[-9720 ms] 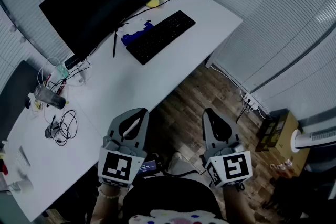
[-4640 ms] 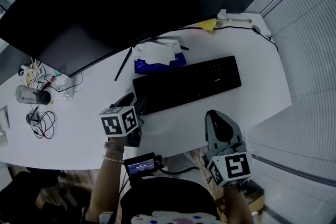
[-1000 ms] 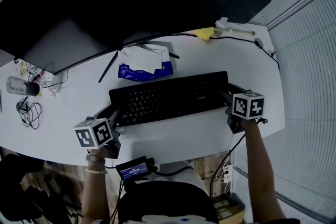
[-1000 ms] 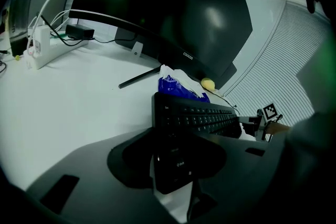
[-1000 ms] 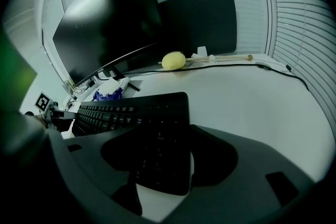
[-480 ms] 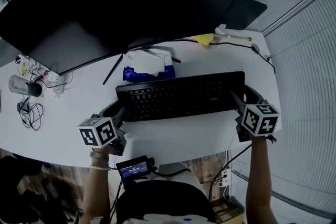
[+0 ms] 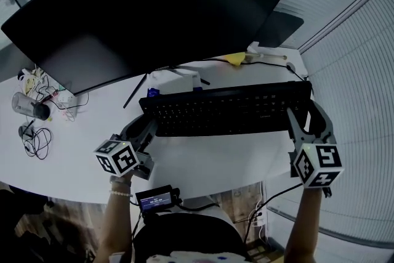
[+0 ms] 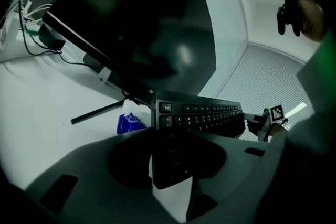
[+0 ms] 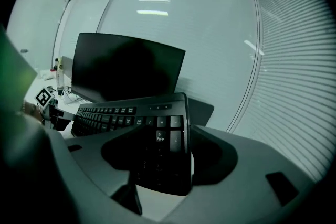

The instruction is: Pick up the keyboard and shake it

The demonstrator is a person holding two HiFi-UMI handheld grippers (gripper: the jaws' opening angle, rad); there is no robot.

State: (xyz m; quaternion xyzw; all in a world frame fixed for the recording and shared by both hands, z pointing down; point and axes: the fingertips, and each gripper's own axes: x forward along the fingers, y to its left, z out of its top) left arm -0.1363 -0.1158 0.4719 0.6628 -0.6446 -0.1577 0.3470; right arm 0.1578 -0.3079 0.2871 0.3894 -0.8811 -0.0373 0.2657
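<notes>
Holding the two short ends of the long flat black plastic keyboard (image 7: 228, 111), your left gripper (image 7: 146, 127) and right gripper (image 7: 303, 120) are both squeezed shut on it, up off the smooth white surface (image 7: 209, 163). Those ends look thin, hard and slick, so a big shake could make one slip out and drop. The big dark curved screen (image 7: 154, 15) is just behind, and a wide swing may bump it.

The monitor (image 7: 154, 15) stands behind the keyboard (image 7: 228, 113), a tissue pack (image 7: 178, 81) between them; cables (image 7: 34, 138) lie far left of the keyboard on the desk (image 7: 203, 163).
</notes>
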